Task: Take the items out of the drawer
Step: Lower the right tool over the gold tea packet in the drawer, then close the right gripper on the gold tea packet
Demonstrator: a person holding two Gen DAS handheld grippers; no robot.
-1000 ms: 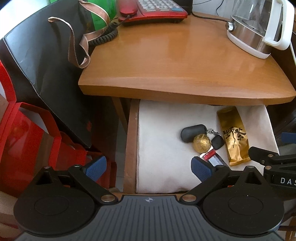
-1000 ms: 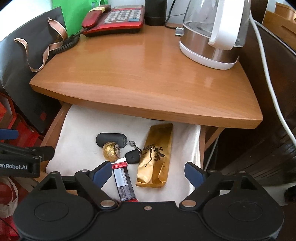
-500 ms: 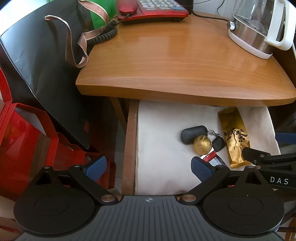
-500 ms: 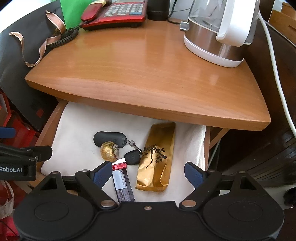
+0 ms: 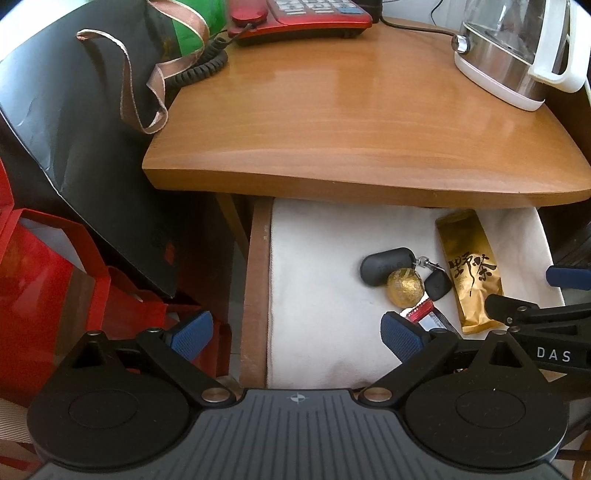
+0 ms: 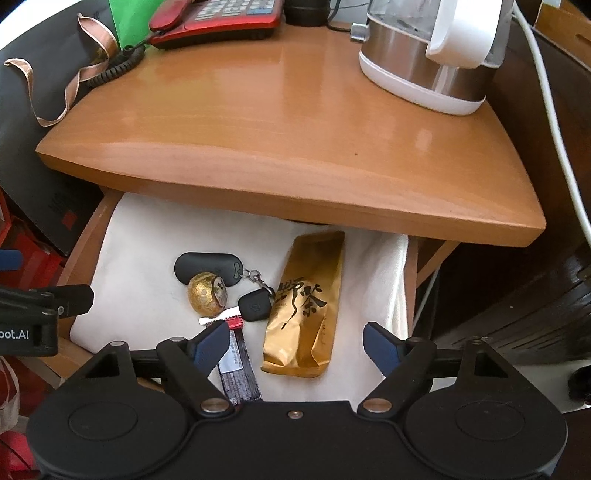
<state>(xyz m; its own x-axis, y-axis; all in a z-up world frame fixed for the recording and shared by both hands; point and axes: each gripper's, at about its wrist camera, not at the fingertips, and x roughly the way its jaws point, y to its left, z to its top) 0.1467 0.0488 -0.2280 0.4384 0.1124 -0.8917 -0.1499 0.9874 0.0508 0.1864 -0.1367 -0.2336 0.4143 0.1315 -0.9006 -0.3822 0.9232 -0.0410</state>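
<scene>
The gold tea pouch lies flat on the white cloth liner of the open drawer, toward its right side, top end tucked under the counter edge; it looks light, crinkly and a little slippery, so I would pinch it across its narrow width near the bottom seam, where the foil is flattest; black brush characters run down its face, which I cannot read with confidence. Just left of it sit a black key fob on a clip, a black oval case and a foil-wrapped gold ball, round and likely to roll if nudged; a dark snack bar with a red end lies partly under the right gripper, thin and stiff enough to take by its edges, its small print illegible. The right gripper hovers wide open and empty over the pouch; the left gripper, equally wide and empty, straddles the drawer's left wall. Gripper bodies show "DAS" and "bot.AI". On the counter stand a red telephone and a kettle.
</scene>
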